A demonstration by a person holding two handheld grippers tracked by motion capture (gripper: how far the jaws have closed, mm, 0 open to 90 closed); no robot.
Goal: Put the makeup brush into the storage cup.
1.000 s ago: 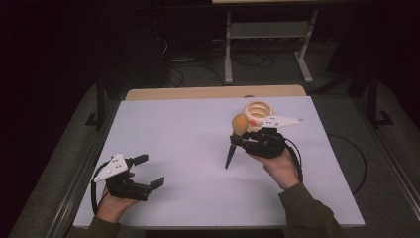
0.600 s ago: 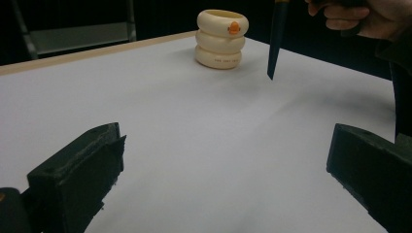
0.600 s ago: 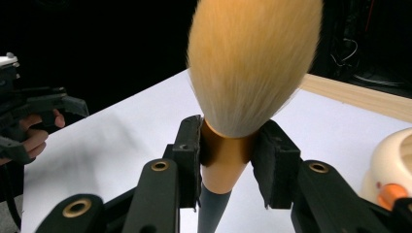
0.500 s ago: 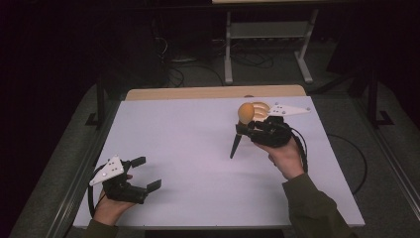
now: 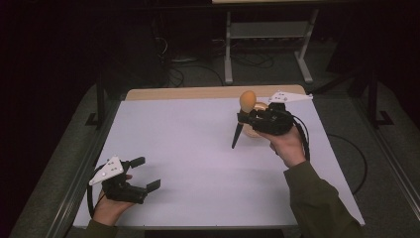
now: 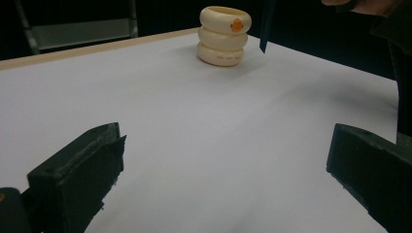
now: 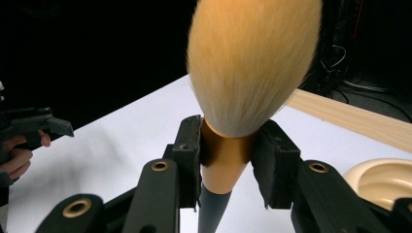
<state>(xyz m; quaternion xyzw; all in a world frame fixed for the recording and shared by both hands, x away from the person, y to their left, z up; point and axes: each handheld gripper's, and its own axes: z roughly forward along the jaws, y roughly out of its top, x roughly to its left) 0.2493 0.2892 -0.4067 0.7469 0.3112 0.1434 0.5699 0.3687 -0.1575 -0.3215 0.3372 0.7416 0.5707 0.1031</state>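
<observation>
Presently the right gripper (image 7: 226,155) has its jaws pinching the copper ferrule of a makeup brush (image 7: 252,63), bristles up and dark handle pointing down, held clear above the white surface (image 5: 188,148) just beside the cream ribbed holder (image 6: 224,35). The left gripper (image 5: 148,173) rests near the front edge, jaws spread and empty. Recommendation: keep the brush upright, centre the handle tip over the holder's opening (partly hidden in the high view), and lower slowly before easing the grip.

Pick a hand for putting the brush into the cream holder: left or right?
Right. The right gripper already clamps the brush beside the cream holder. The left gripper is open at the table's near edge.
</observation>
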